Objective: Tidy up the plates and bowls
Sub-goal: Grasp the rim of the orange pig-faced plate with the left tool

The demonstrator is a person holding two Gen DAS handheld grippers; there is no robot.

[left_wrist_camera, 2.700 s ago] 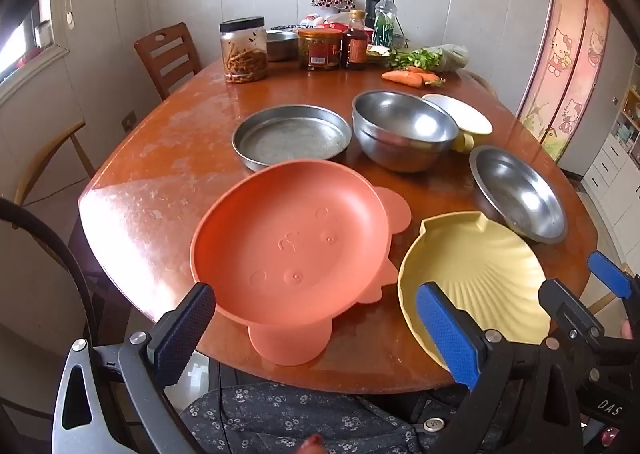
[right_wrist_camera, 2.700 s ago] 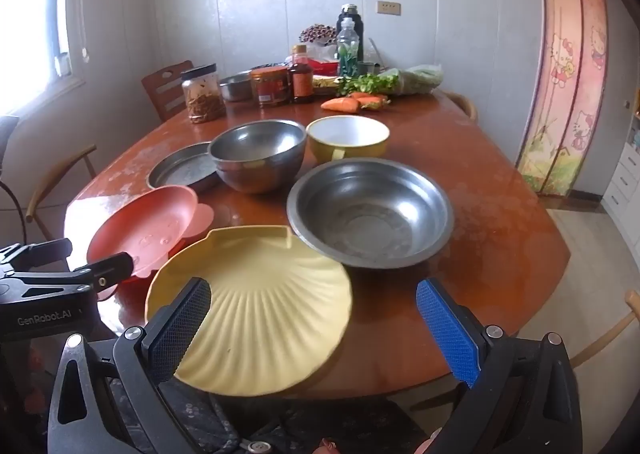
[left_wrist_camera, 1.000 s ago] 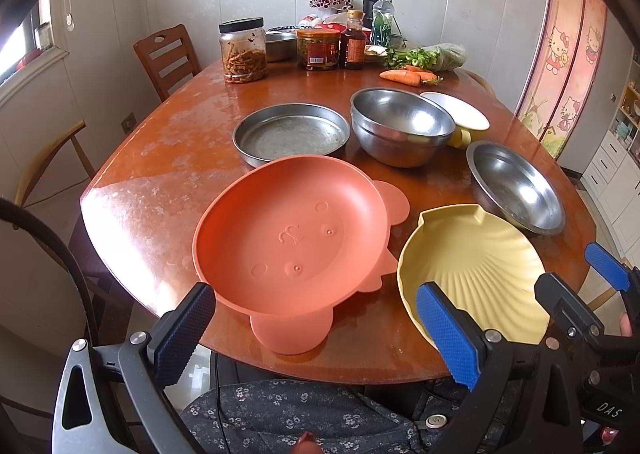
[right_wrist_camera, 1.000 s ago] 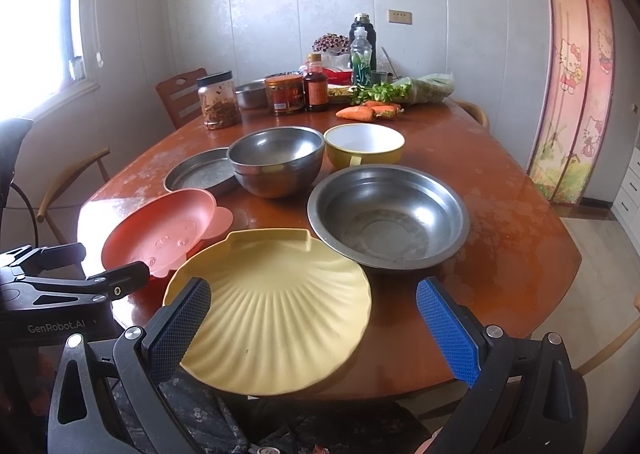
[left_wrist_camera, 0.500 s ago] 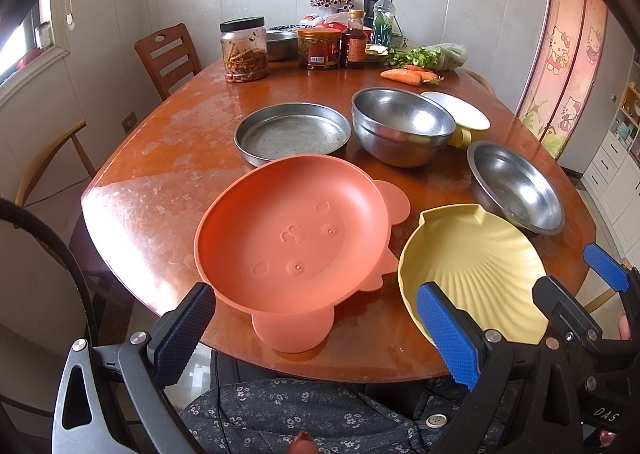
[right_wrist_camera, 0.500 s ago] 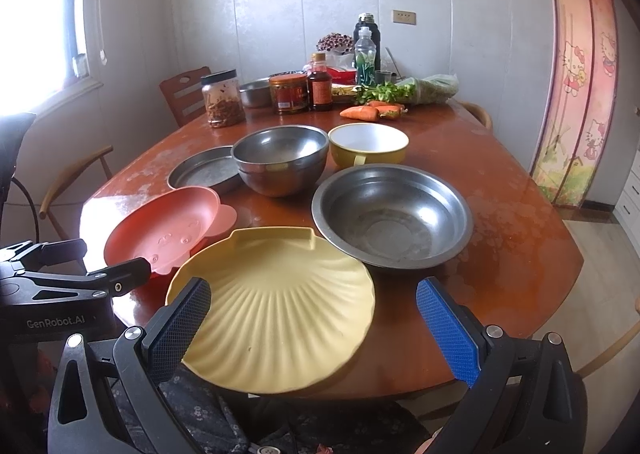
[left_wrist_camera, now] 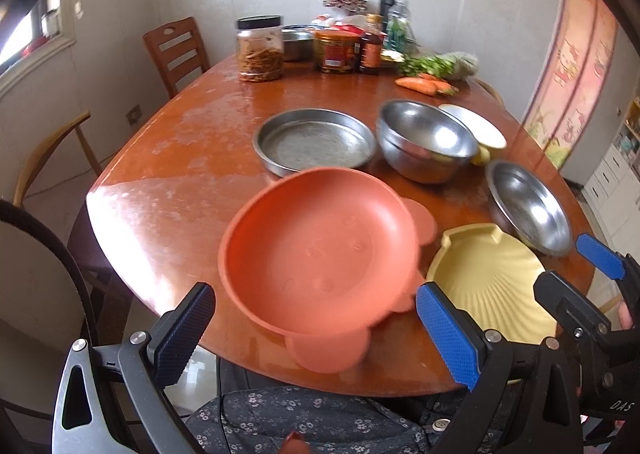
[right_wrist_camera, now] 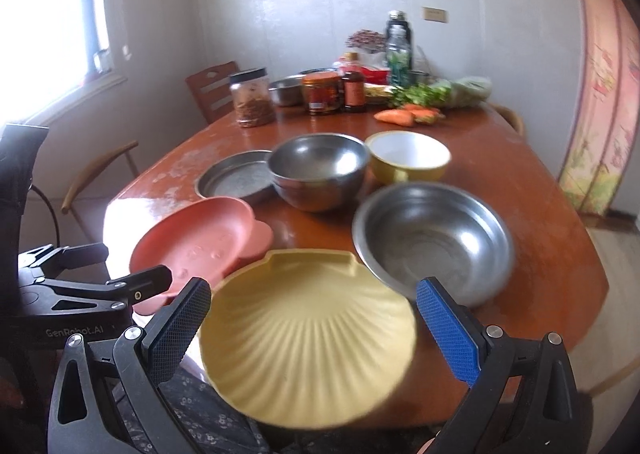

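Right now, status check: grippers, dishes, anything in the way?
Left gripper open, facing orange plate. Right gripper open, facing yellow shell plate. Nothing held. Steel bowls, other dishes unstacked; path to both plates unobstructed.

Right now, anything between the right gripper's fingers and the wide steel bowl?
Only the yellow shell plate, in the right wrist view. It fills the gap ahead of the open right gripper, short of the wide steel bowl.

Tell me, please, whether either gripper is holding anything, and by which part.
Nothing is held: the left gripper and the right gripper are both open, apart from the dishes.
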